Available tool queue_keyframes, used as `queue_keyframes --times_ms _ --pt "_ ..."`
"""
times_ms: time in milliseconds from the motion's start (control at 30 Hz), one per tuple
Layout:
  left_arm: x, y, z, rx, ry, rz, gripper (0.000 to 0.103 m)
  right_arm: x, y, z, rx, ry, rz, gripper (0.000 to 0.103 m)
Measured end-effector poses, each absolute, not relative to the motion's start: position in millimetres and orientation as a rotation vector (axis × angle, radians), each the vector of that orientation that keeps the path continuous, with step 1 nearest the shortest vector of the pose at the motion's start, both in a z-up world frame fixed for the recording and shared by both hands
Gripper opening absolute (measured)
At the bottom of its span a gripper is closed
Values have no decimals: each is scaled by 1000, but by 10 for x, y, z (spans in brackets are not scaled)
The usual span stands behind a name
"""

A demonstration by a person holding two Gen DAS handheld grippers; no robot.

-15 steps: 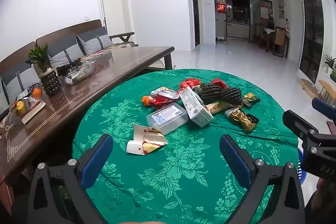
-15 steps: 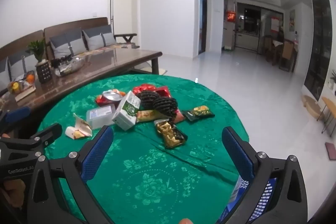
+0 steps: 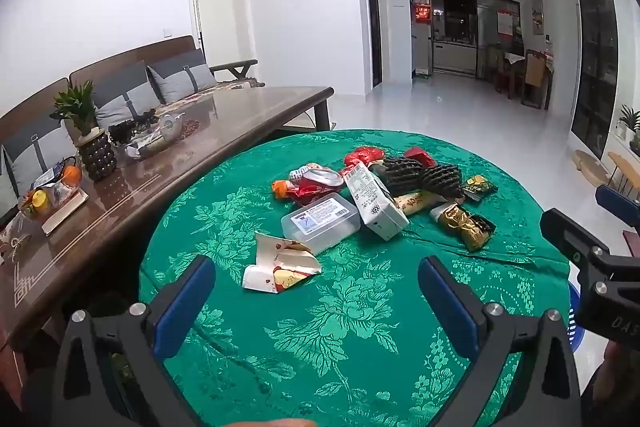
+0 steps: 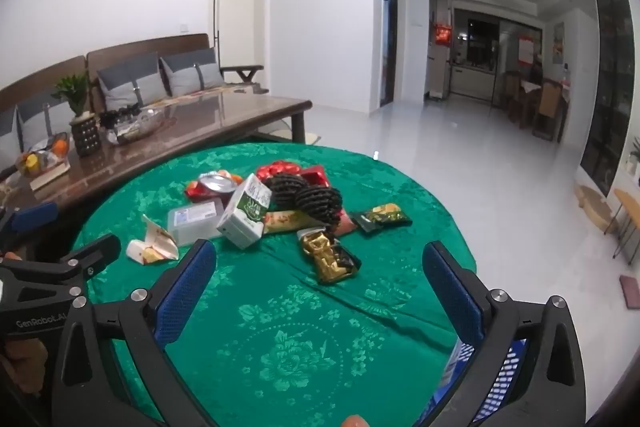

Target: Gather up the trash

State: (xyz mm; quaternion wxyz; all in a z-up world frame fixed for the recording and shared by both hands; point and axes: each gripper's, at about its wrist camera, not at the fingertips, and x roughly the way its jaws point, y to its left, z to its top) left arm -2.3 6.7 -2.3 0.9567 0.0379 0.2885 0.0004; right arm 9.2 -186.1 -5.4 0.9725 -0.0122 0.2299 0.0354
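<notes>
Both the left gripper and the right gripper hover above the near edge of the round desk, jaws spread wide, nothing between them. The trash pile lies near the desk's centre toward its far edge; bare green cloth stretches between it and the jaws.

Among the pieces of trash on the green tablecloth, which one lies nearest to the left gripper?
The torn white paper wrapper. It lies apart, in front of the pile, closest to the open left gripper.
</notes>
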Motion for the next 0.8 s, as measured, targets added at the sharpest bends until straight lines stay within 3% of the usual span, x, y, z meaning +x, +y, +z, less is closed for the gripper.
queue_keyframes --times_ms 800 --pt "-25 59 -28 80 586 1 103 93 -1862 -68 -42 461 60 103"
